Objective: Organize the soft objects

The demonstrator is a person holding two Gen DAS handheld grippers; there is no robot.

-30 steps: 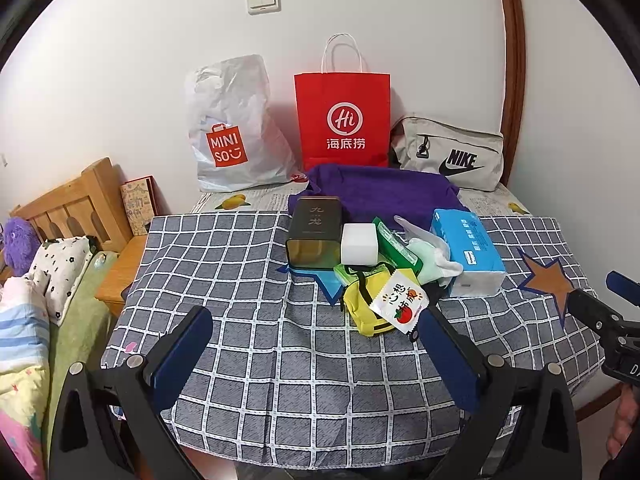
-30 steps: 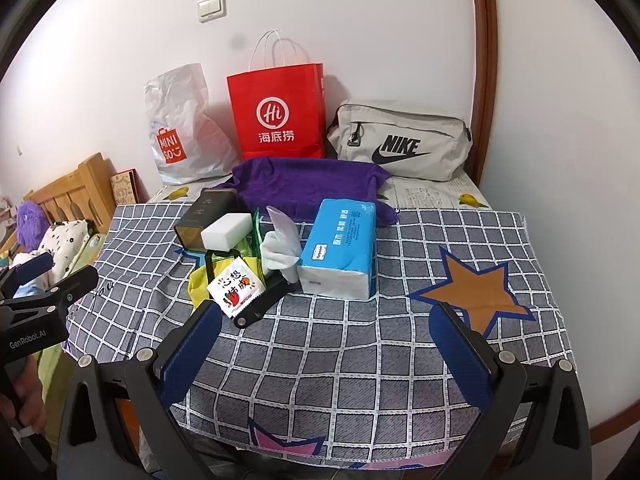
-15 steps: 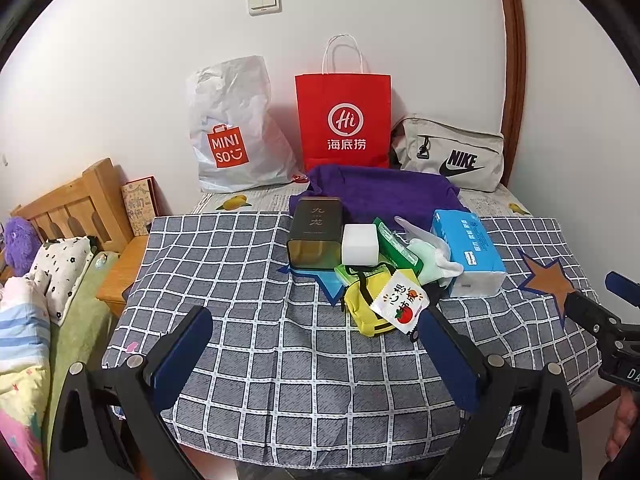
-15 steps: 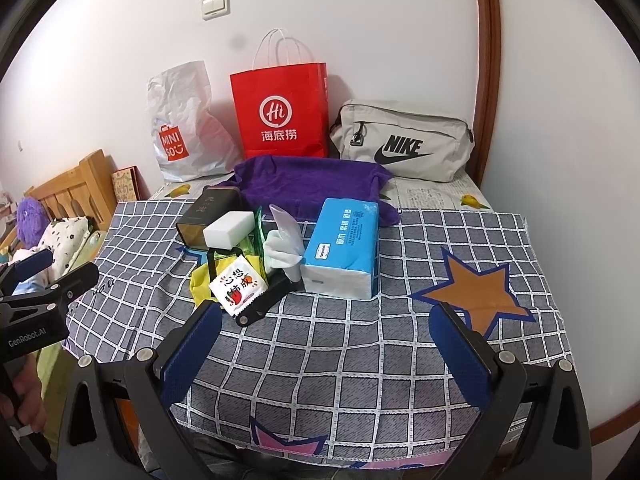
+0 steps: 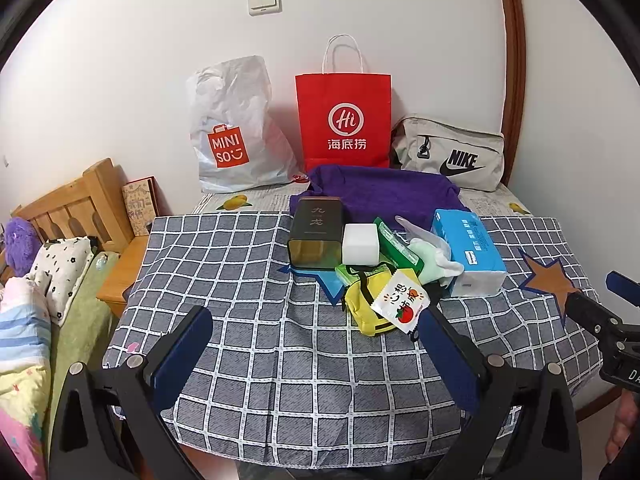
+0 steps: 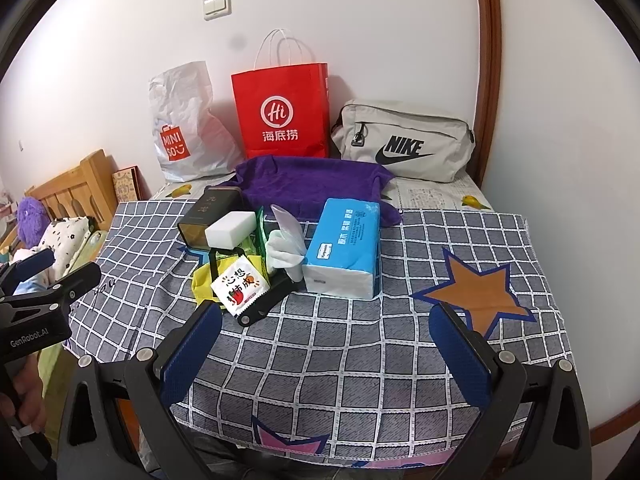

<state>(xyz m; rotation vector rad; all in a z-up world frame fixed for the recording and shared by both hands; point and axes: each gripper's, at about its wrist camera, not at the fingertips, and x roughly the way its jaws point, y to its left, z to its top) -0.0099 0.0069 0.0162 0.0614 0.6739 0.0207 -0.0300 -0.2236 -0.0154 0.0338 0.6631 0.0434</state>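
A pile sits mid-table on the checked cloth (image 5: 248, 264): a purple cloth (image 5: 380, 192), a blue tissue pack (image 5: 468, 252), a white sponge block (image 5: 360, 244), a dark tin (image 5: 316, 232), a yellow pouch (image 5: 368, 304) with a snack packet (image 5: 400, 300) on it, a pale green and white cloth (image 5: 432, 260). The same pile shows in the right wrist view, with the tissue pack (image 6: 344, 248) and purple cloth (image 6: 316, 184). My left gripper (image 5: 316, 340) is open and empty, near the table's front edge. My right gripper (image 6: 326, 336) is open and empty, in front of the tissue pack.
Against the wall stand a white Miniso bag (image 5: 236, 132), a red paper bag (image 5: 344, 120) and a grey Nike bag (image 5: 452, 156). A wooden bed with bedding (image 5: 48, 264) is at the left. A star patch (image 6: 476, 292) marks the cloth at the right.
The right wrist view has shifted slightly toward the pile. The left gripper has hardly moved. Both stay open.
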